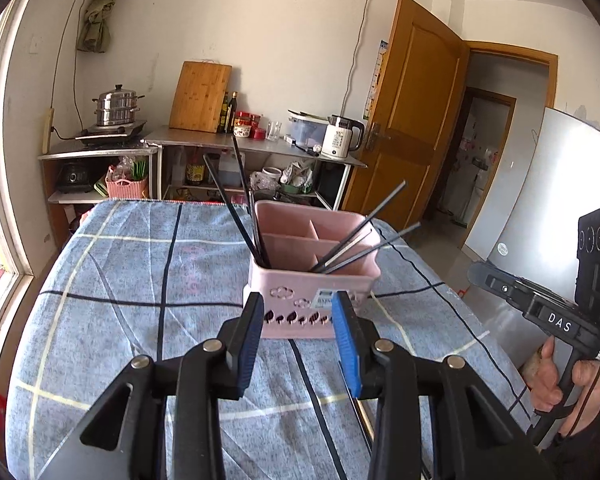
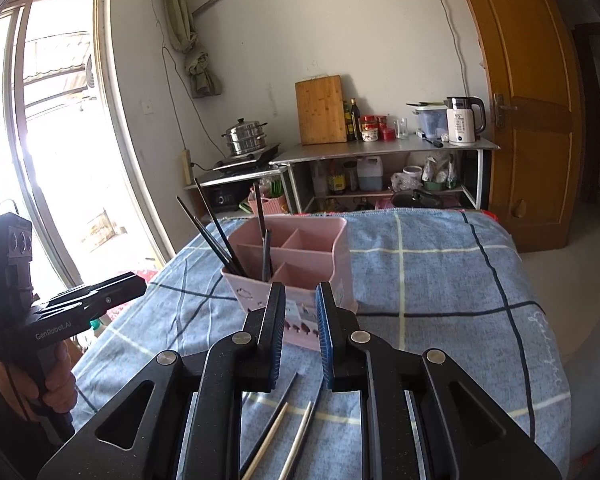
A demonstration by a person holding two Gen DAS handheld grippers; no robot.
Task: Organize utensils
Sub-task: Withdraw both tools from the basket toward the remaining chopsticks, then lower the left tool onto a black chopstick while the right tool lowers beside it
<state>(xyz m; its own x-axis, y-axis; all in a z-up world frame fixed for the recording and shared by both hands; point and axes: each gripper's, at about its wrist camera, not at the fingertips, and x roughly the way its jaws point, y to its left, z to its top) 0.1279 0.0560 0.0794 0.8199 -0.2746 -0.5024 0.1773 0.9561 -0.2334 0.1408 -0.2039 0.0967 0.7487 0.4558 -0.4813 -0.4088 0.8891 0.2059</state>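
Blue plaid tablecloth | pink caddy holds dark chopsticks | left tongs part-open, empty | right tongs narrow, empty

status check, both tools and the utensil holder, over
Left tool open, empty. Right tool open, empty. Pink holder upright, dark chopsticks inside. Loose chopsticks on cloth under right tool.

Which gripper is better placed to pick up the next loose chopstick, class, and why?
Right, probably. The loose chopsticks lie on the cloth just below the open, empty right gripper. The left gripper, also open and empty, shows only one stick's edge beside its right finger.
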